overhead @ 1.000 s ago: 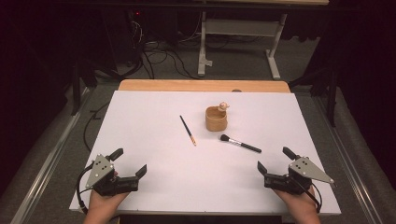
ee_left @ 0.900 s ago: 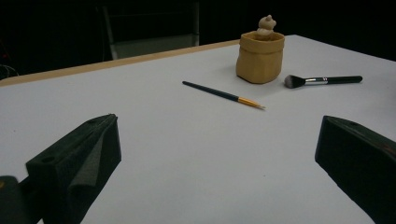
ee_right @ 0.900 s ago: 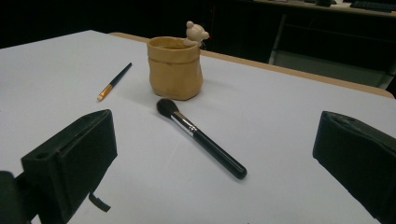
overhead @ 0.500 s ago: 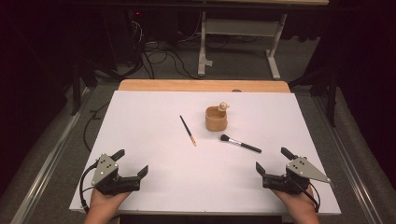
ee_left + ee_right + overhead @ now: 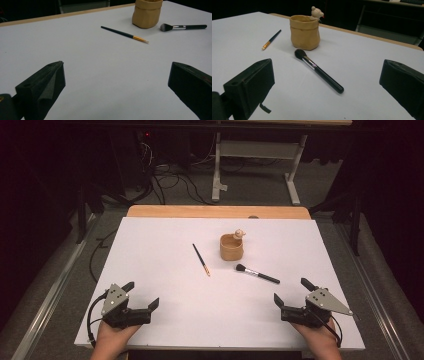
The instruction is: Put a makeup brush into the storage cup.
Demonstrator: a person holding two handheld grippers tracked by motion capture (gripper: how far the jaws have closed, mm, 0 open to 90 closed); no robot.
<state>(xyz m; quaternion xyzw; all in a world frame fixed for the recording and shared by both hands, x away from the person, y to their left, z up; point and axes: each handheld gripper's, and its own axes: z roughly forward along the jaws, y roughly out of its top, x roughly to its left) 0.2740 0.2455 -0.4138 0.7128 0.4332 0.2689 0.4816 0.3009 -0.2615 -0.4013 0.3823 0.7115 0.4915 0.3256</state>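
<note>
High view is showing a white table (image 5: pixel 165 320) w/ a person's two hands coming in from the bottom edge, each holding a gripper near the front corners. Left gripper (image 5: pixel 141 295) is sitting at the front left, jaws standing wide apart & holding nothing; right gripper (image 5: pixel 293 291) is sitting at the front right, jaws likewise spread wide & empty. Both are pointing in toward the middle of the table. Near the centre, toward the far side, a tan cup (image 5: pixel 231 247) is standing upright w/ a small bear figure (image 5: pixel 239 234) perching on its rim. A thin paintbrush (image 5: pixel 201 259) w/ dark handle & orange tip is lying flat to the cup's left, apart from it. A makeup brush (image 5: pixel 257 274) w/ black handle & dark bristle head is lying flat just in front of the cup, bristles toward the cup, not touching as far as I can tell. Left gripper view is looking across bare table at the paintbrush (image 5: pixel 124 34), cup (image 5: pixel 147 13) & makeup brush (image 5: pixel 183 26), all well ahead of its jaws. Right gripper view is showing the makeup brush (image 5: pixel 319 71) lying between & ahead of its spread jaws, cup (image 5: pixel 304 32) behind it.
</note>
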